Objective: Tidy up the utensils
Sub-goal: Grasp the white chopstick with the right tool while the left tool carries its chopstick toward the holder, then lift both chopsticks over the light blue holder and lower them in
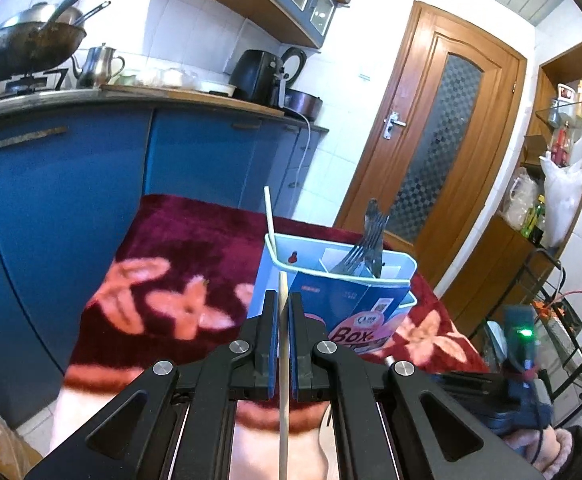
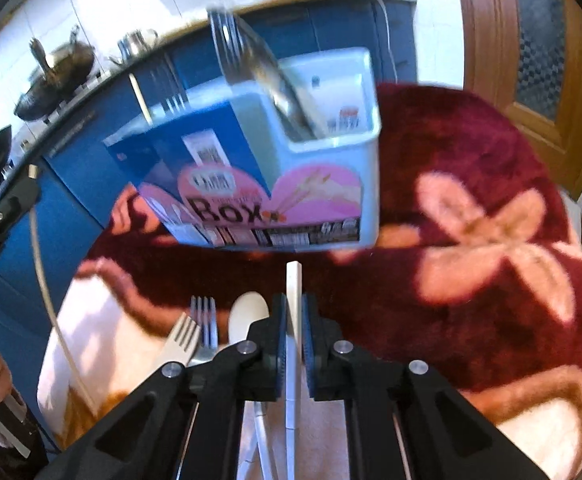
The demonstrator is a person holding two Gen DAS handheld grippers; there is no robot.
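A light blue utensil box (image 1: 395,276) with a blue and pink "Box" label stands on the red floral blanket; it also shows in the right wrist view (image 2: 331,184). Metal forks (image 1: 365,246) and one chopstick (image 1: 269,216) stand in it. My left gripper (image 1: 284,300) is shut on a wooden chopstick (image 1: 283,392), held just in front of the box. My right gripper (image 2: 294,304) is shut on a white chopstick (image 2: 293,292), low over the blanket, short of the box. The left gripper (image 2: 7,208) and its chopstick (image 2: 47,292) show at the left of the right wrist view.
A wooden fork (image 2: 181,340), a metal fork (image 2: 205,320) and a wooden spoon (image 2: 247,316) lie on the blanket (image 2: 471,240) beside my right gripper. Blue kitchen cabinets (image 1: 63,200) stand behind the table, a wooden door (image 1: 435,128) to the right.
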